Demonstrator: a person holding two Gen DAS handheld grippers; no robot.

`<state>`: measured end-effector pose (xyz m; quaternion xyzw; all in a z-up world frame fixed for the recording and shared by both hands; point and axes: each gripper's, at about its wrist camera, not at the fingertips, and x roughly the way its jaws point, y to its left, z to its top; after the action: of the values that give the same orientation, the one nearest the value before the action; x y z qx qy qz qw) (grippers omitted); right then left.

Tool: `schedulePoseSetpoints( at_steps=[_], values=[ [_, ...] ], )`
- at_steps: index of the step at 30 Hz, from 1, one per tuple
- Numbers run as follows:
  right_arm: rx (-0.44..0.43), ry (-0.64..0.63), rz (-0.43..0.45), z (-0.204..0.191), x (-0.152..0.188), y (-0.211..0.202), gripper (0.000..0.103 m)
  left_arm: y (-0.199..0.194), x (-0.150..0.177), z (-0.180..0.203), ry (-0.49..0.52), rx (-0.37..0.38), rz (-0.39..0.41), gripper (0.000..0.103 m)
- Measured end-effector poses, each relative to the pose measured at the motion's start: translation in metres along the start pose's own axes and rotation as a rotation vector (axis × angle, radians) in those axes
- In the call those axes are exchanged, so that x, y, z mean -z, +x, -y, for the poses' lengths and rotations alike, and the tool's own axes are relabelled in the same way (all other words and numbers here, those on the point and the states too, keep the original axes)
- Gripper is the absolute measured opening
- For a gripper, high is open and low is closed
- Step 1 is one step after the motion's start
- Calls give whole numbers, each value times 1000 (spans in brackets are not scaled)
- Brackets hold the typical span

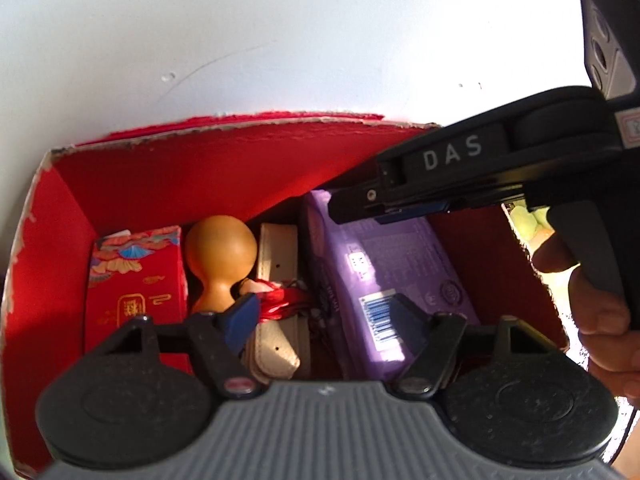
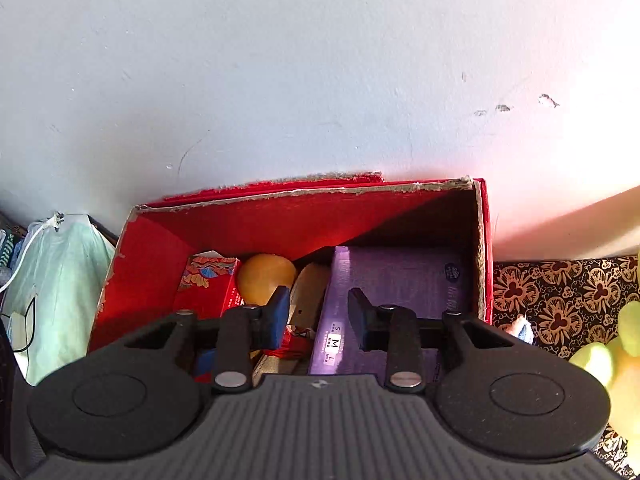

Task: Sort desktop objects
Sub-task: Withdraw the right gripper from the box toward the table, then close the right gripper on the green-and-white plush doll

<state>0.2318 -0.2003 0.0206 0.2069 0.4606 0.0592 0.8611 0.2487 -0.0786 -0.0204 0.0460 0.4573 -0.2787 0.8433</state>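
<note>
A red cardboard box [image 1: 180,172] [image 2: 280,216] stands against a white wall. Inside it lie a small red patterned carton [image 1: 136,280] [image 2: 208,284], a tan wooden gourd [image 1: 220,256] [image 2: 264,278], a cream belt [image 1: 276,272] [image 2: 308,292], a red tassel [image 1: 280,300] and a purple pack [image 1: 384,272] [image 2: 400,280]. My left gripper [image 1: 326,320] hangs open over the box's contents, holding nothing. My right gripper [image 2: 318,312] is open too, above the purple pack's left edge. The right gripper's body [image 1: 480,168] reaches in from the right in the left wrist view, held by a hand [image 1: 596,300].
A pale green plastic bag [image 2: 60,280] sits left of the box. A dark cloth with a tan flower pattern [image 2: 560,300] lies to the right, with a yellow-green plush thing [image 2: 616,360] on it. The white wall [image 2: 320,80] rises right behind the box.
</note>
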Motion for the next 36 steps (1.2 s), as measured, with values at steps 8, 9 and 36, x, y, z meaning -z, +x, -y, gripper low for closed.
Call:
schedulePoseSetpoints(
  at_steps=[8,9,36],
  values=[
    [-61,75,207,17,12,-68,52,1,5,14,15,-76,4,57],
    [-75,88,228,19,16,-74,52,-6,7,14,18,-95,23,54],
    [-242,-49,160,-55,182,-33,60,-154,173,-32,-76,-310,354,78]
  ],
)
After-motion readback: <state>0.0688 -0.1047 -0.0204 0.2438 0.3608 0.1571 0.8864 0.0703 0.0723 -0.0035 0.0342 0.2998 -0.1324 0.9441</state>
